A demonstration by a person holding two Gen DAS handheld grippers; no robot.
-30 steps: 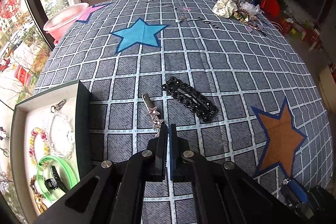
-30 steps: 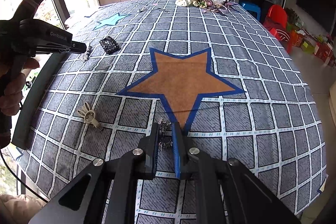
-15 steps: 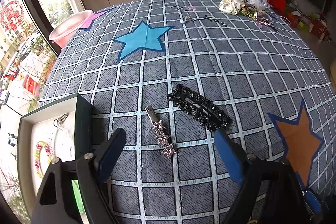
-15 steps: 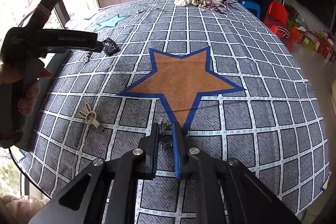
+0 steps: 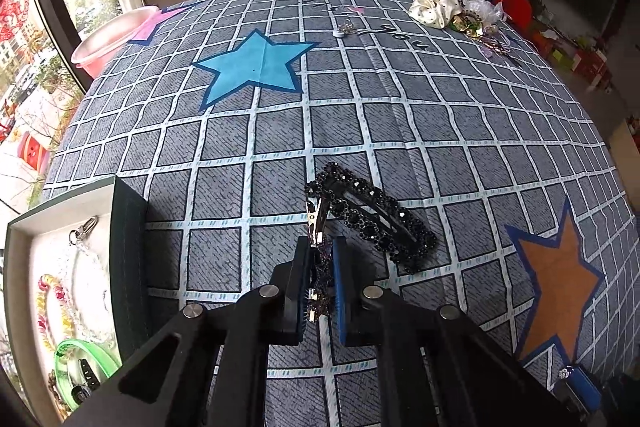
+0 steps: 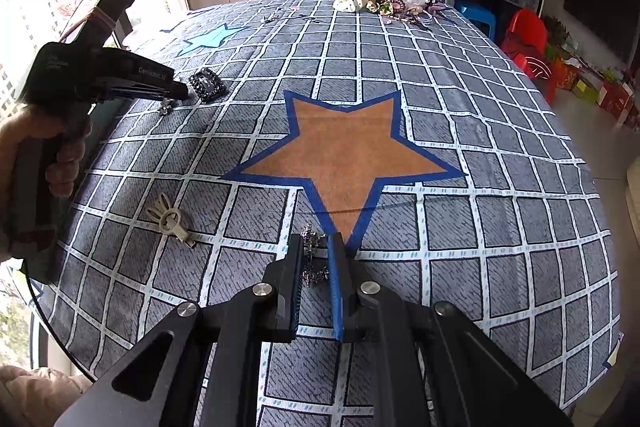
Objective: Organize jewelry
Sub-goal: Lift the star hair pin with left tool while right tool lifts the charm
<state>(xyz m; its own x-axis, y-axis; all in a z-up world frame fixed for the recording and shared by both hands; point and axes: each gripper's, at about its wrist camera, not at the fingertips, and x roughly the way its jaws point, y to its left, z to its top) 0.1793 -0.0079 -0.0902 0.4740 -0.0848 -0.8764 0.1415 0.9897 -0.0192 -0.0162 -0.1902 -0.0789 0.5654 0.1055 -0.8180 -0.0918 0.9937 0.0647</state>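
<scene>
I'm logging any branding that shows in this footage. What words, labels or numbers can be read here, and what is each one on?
"you": dark cursive script on the tablecloth, far end, left wrist view; the words before it are too foreshortened to read.
"Gen...": small pale print on the side of the left gripper, right wrist view; the rest is too blurred to read.
No numbers or other labels are legible.

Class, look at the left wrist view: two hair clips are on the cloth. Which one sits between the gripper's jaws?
The slim silver star clip, its metal end poking out past the closing left gripper. The wide black beaded clip lies just beyond, outside the jaws.
</scene>
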